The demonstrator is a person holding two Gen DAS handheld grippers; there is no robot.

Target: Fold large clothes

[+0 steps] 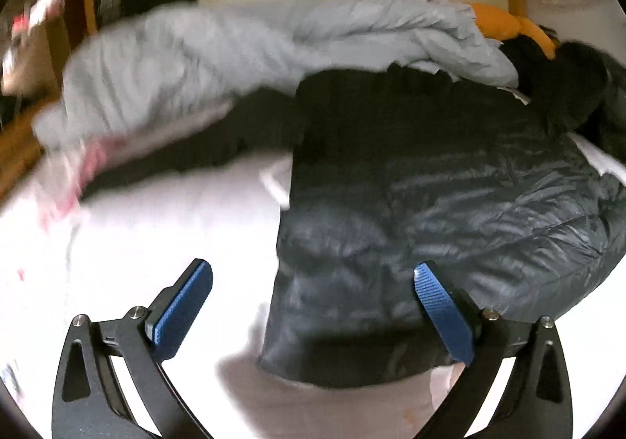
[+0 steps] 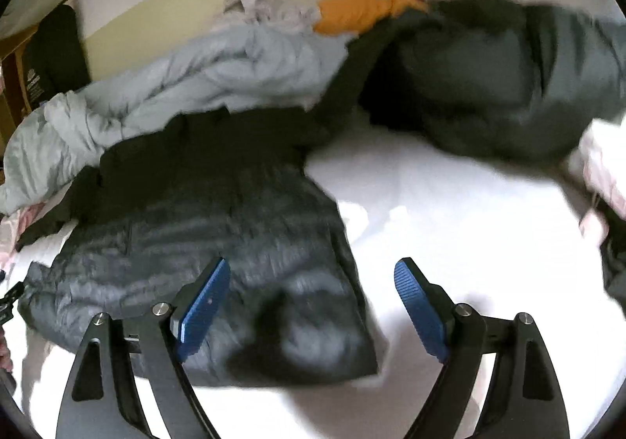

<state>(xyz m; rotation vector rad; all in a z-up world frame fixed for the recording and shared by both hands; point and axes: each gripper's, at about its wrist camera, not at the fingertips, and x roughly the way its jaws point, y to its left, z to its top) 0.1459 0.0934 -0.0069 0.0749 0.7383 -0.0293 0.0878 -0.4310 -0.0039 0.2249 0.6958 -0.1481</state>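
One dark quilted puffer jacket [image 1: 450,212] spread flat on a white bed sheet [image 1: 164,227], two grippers above its hem.

The left gripper [image 1: 313,306] and right gripper [image 2: 311,306] both stand with jaws spread wide and nothing pinched — the jacket's lower edge lies beneath them. Behind it are heaped one pale blue-grey puffer coat [image 1: 203,55], one orange garment [image 1: 504,24] and one dark green coat [image 2: 508,75]; a pink-white garment [image 2: 598,165] sits at the right edge. Any labels are too blurred to read.
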